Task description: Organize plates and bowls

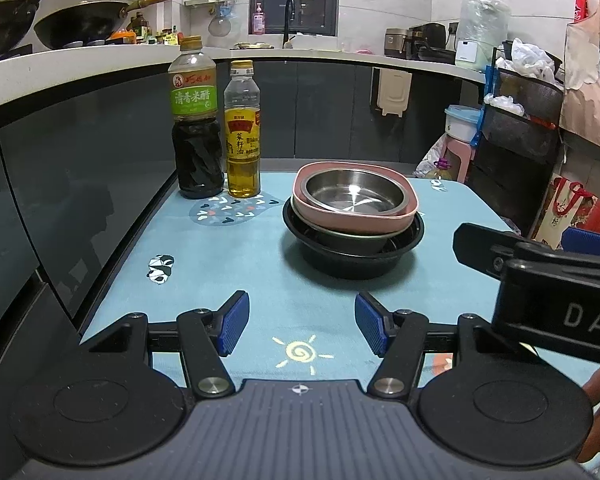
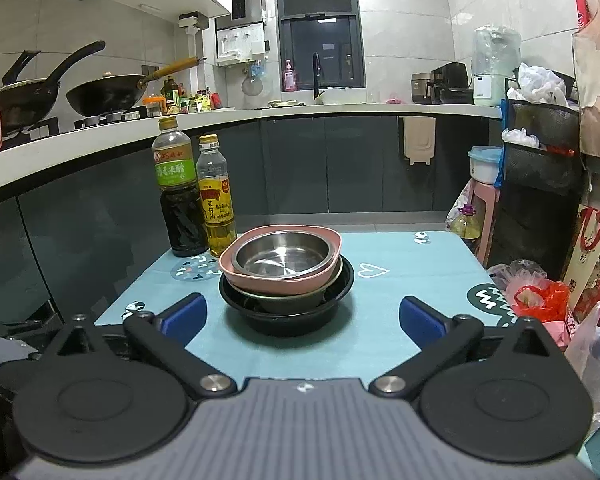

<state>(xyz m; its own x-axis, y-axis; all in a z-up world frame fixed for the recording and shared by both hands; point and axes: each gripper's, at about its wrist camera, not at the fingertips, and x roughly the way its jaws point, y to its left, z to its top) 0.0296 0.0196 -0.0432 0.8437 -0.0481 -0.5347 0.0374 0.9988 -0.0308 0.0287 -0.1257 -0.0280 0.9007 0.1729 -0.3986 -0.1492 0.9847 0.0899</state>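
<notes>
**Stacked dishes on the blue surface, both grippers empty**

A stack of dishes stands on the light blue patterned surface (image 1: pixel 204 280). At the bottom is a black bowl (image 1: pixel 354 262) with a wide rim. Inside it sits a grey-green dish (image 1: pixel 350 238), of which only the rim and part of the wall show, so whether it is a bowl or a deep plate is hard to tell. On that rests a pink bowl (image 1: pixel 354 212) with rounded corners, tilted slightly, and nested in the pink one is a shiny steel bowl (image 1: pixel 354 192). The right wrist view shows the same pile nearer the middle of the surface.

Behind and to the left of the stack, two bottles stand upright just beside each other: a dark vinegar bottle (image 1: pixel 196 120) with a green label and an oil bottle (image 1: pixel 243 132) with yellow oil and a yellow cap. They are apart from the dishes.

The left gripper (image 1: pixel 300 328) hovers over the near part of the surface with its jaws apart and nothing between the blue pads (image 1: pixel 232 326). The stack lies ahead of it and a little to the right, well clear of the pads. The right gripper (image 2: pixel 302 316) points at the stack, its jaws spread wide and empty; the black bowl shows between its fingers but beyond them, untouched. In the left wrist view the right gripper's black body enters from the right edge.
</notes>
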